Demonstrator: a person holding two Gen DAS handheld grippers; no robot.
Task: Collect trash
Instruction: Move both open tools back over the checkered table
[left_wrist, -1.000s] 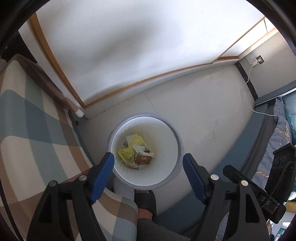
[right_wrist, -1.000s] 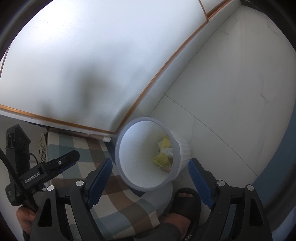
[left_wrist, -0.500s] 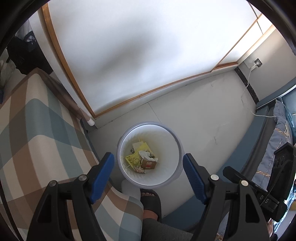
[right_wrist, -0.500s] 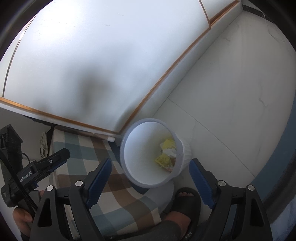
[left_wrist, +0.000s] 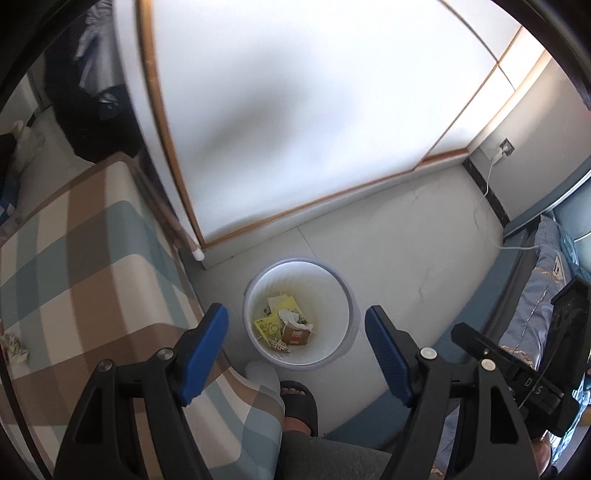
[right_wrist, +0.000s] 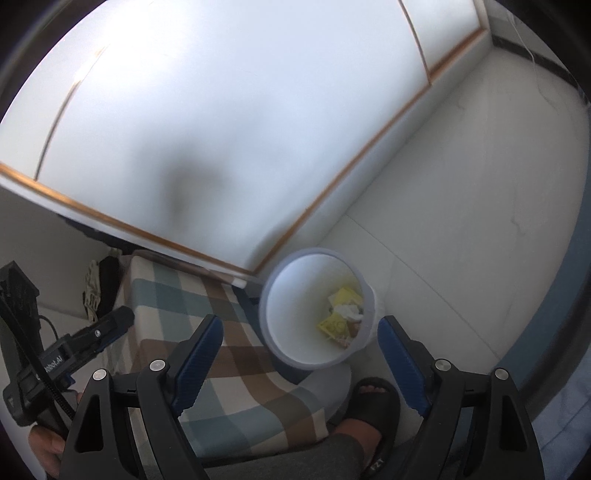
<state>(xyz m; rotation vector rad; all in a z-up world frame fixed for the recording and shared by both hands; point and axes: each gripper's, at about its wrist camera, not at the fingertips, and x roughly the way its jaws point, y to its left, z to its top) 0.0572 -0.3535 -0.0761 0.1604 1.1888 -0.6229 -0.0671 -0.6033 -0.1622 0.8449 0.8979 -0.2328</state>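
Note:
A white round trash bin (left_wrist: 341, 284) (right_wrist: 273, 280) stands on the pale floor below both grippers. Inside it lies trash (left_wrist: 286, 325) (right_wrist: 341, 314): yellow wrappers, a crumpled white tissue and a small brown carton. My left gripper (left_wrist: 295, 325) hangs high above the bin, open, with nothing between its blue pads. The right gripper (right_wrist: 301, 334) is also open and empty, well above the bin and the table's edge. A small crumpled wrapper (left_wrist: 14, 349) lies on the checked table at the far left in the left wrist view.
A table with a checked cloth (left_wrist: 74, 266) (right_wrist: 184, 306) stands left of the bin. White sliding doors (left_wrist: 295, 110) rise behind. A person's sandalled foot (left_wrist: 297, 404) (right_wrist: 373, 410) is beside the bin. A bed with blue bedding (left_wrist: 539, 295) lies to the right.
Both grippers have risen; the bin looks smaller and farther in both views, and more of the checked table and the doors shows. The jaws have stayed wide and empty.

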